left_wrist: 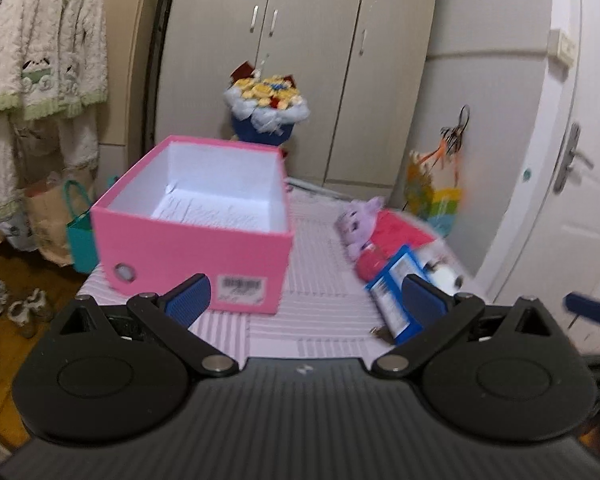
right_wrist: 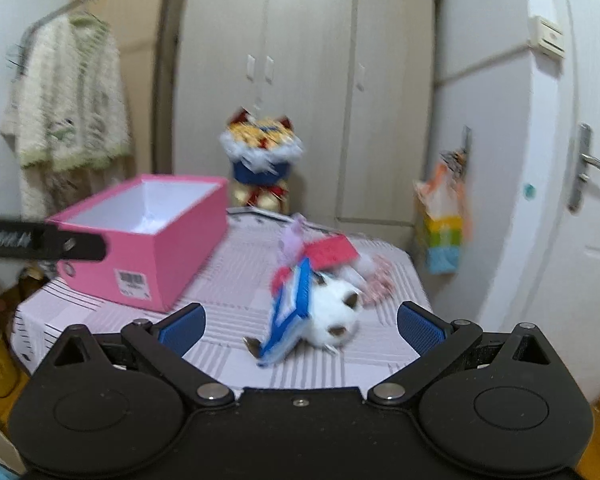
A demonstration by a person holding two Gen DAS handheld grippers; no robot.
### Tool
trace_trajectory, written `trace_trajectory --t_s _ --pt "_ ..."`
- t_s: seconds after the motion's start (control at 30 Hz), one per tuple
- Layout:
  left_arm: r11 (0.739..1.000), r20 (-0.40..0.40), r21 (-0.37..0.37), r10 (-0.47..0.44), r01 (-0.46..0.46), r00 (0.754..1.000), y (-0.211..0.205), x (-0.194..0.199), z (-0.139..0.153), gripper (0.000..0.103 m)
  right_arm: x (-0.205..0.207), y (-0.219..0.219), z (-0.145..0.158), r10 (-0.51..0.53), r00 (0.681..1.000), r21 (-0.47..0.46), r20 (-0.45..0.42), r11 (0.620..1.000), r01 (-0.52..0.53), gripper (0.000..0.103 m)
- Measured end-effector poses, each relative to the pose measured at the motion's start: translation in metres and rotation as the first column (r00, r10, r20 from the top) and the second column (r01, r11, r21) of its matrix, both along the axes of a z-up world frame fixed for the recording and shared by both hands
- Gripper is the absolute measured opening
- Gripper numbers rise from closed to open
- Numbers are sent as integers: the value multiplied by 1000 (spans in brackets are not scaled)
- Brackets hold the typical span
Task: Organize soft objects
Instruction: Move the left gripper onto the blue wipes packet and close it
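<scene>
An open pink box (left_wrist: 196,236) (right_wrist: 148,240) with a white, bare inside stands on the left of a striped table. To its right lies a heap of soft toys: a purple plush (left_wrist: 358,222) in red clothing (left_wrist: 392,240), a blue-edged flat pack (left_wrist: 396,292) (right_wrist: 290,310), and a white plush (right_wrist: 336,312) with dark ears. My left gripper (left_wrist: 306,300) hovers open near the table's front, between box and heap, holding nothing. My right gripper (right_wrist: 300,326) is open just before the white plush and the blue pack, apart from them.
A blue-wrapped bouquet (left_wrist: 266,106) (right_wrist: 262,152) stands behind the table before beige wardrobe doors (left_wrist: 320,60). Knitwear (left_wrist: 44,60) hangs at left above shoes and bags on the floor. A colourful bag (right_wrist: 444,236) hangs by the white door (right_wrist: 580,180) at right.
</scene>
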State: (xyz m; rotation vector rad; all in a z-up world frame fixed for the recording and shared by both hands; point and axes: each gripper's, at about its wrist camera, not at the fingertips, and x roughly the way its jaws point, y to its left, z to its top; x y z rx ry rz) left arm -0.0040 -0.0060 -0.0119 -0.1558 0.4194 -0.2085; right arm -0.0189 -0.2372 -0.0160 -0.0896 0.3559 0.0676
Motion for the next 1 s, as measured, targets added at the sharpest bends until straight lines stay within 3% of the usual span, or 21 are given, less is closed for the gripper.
trace_trajectory --t_s 0.13,0.27,0.6,0.77,1.0 --pt "998 3 -4 -61 61 998 -17 16 -2 103 15 -5 -11 51 999 17 12 999 -51 103" --pt "985 -60 -60 -165 162 984 -32 41 -17 102 37 -9 -31 87 996 46 -16 995 -86 102" --pt "932 -189 -180 -348 316 918 -71 117 -60 100 90 -15 -85 165 983 84 -83 984 -158 92" --pt "922 -243 -232 -364 311 899 -80 148 -73 99 104 -11 -95 202 977 96 -75 976 -194 80" --pt "895 -330 -309 -417 320 847 -87 177 -92 89 109 -5 -100 184 982 92 -36 979 -180 60"
